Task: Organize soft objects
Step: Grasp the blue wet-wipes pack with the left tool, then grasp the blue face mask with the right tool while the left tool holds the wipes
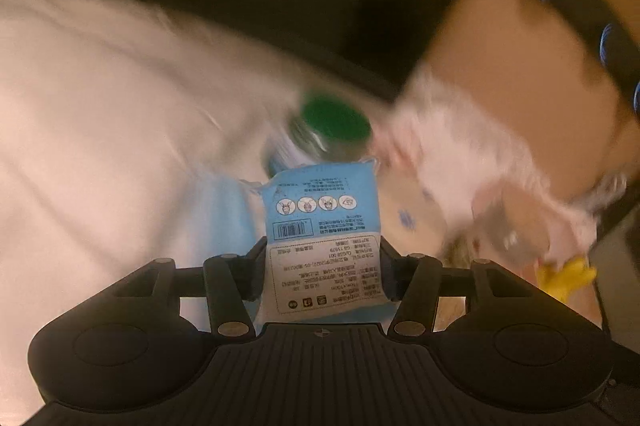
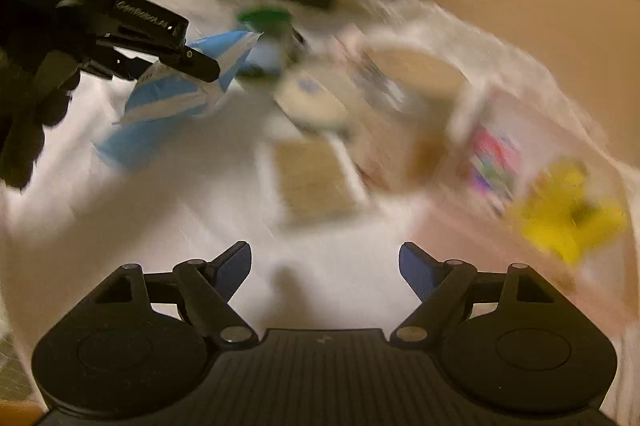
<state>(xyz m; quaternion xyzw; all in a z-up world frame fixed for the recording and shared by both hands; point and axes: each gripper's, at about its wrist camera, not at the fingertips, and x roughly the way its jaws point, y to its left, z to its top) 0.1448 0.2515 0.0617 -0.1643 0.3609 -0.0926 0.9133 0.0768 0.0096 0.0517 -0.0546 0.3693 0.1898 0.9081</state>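
Observation:
A soft blue and white packet point(image 1: 322, 222) with printed text and a barcode sits between the fingers of my left gripper point(image 1: 323, 262), whose pads press on its sides. The right wrist view shows that same left gripper point(image 2: 200, 65) at the upper left, holding the packet point(image 2: 172, 93) above the white cloth point(image 2: 120, 246). My right gripper point(image 2: 326, 258) is open over the cloth with nothing between its blue pads point(image 2: 236, 266). A soft yellow object point(image 2: 568, 214) lies blurred at the right, also seen low right in the left wrist view point(image 1: 564, 278).
A green-capped bottle point(image 1: 332, 121) stands just beyond the packet. A cardboard box point(image 1: 512, 65) is at the right, with something white and fluffy point(image 1: 460, 153) before it. A tan flat pad point(image 2: 316, 177), a round container point(image 2: 412, 69) and a colourful pack point(image 2: 494, 165) lie blurred ahead.

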